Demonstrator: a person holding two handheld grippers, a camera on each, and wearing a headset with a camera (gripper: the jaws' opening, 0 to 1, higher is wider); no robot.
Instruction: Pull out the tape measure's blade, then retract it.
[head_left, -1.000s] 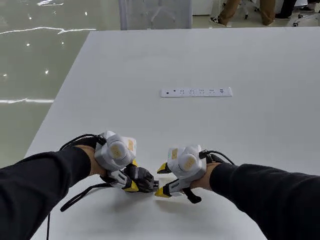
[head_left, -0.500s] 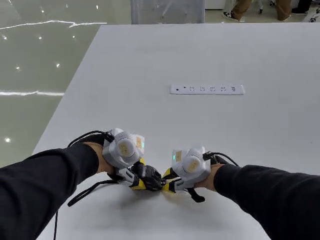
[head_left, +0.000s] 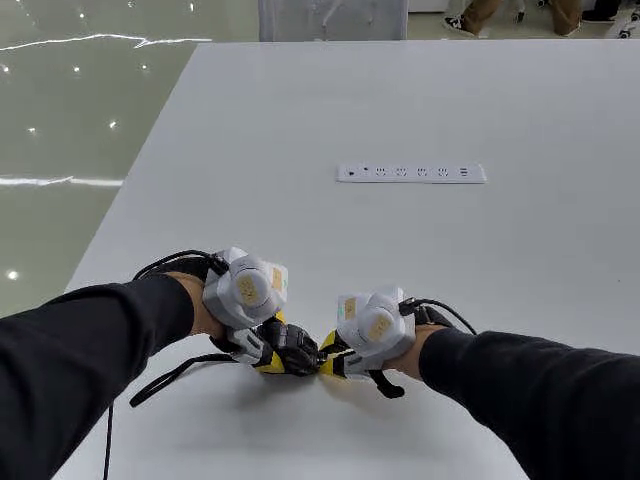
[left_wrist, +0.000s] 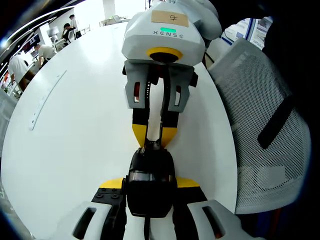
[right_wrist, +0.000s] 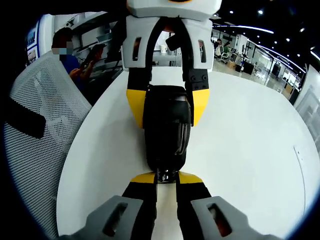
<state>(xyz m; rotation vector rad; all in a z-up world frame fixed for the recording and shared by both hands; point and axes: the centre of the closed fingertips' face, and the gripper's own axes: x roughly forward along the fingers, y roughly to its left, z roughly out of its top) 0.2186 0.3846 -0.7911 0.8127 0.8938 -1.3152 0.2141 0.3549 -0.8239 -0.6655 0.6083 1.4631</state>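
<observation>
**Blade pull-out, start.** I should anchor the tape measure (right_wrist: 165, 125) with the left tool (left_wrist: 150, 184) and draw the right tool (right_wrist: 165, 178) straight away along the blade's line, low over the counter (head_left: 420, 100), without twisting. Left tool: jaws pressed against both sides of the tape measure, which sits between them. Right tool: jaws almost together, apparently pinching the blade hook (left_wrist: 152, 146) at the tape measure's mouth.

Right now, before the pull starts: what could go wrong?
1. The right gripper pinches only the small blade tip with its very ends, so it may slip off once pulling starts.
2. The left gripper clamps the tape measure by its sides alone, so the case may twist or slide out under the pull.
</observation>
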